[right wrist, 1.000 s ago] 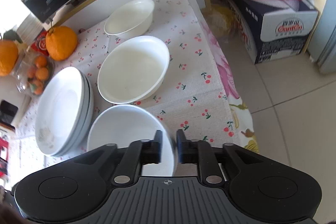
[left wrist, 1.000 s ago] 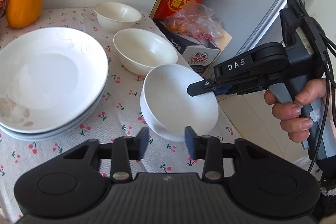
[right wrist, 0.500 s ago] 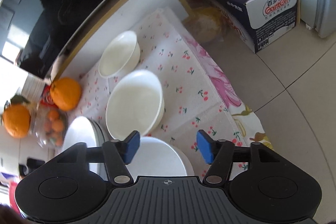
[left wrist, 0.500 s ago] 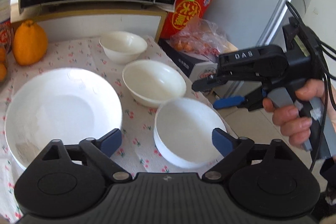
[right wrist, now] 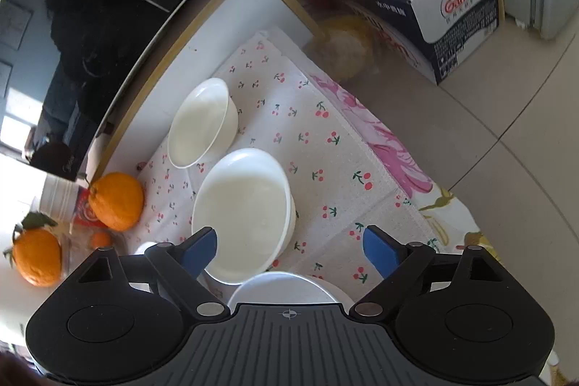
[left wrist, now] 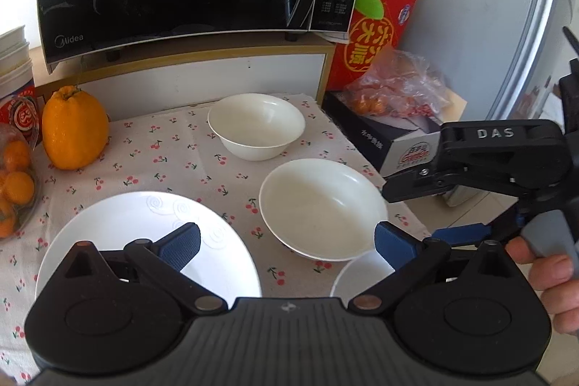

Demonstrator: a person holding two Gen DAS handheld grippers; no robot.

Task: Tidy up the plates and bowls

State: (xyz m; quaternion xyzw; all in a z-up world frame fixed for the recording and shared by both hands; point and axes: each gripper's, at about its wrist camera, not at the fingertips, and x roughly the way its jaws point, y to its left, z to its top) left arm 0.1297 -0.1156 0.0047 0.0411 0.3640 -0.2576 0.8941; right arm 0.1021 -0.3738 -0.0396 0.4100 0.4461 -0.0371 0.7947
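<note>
Moved: both grippers are backing off, jaws now spreading wide, gripping nothing.
Hidden: I'm seeing the nearest bowl [left wrist: 356, 277] half-covered by the left gripper [left wrist: 286, 243].
Count: three bowls; plates [left wrist: 144, 227] stacked, number unclear.
Right gripper [right wrist: 289, 245]: hovering over the middle bowl [right wrist: 242, 208].

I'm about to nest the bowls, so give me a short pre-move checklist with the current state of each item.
1. Left gripper jaws open, empty: ok.
2. Right gripper jaws open, empty: ok.
3. Middle bowl upright, empty: ok.
4. Far bowl upright, apart from the middle bowl: ok.
5. Near bowl position: cannot tell, mostly hidden beneath the grippers.
6. Plate stack clear of the bowls: ok.
</note>
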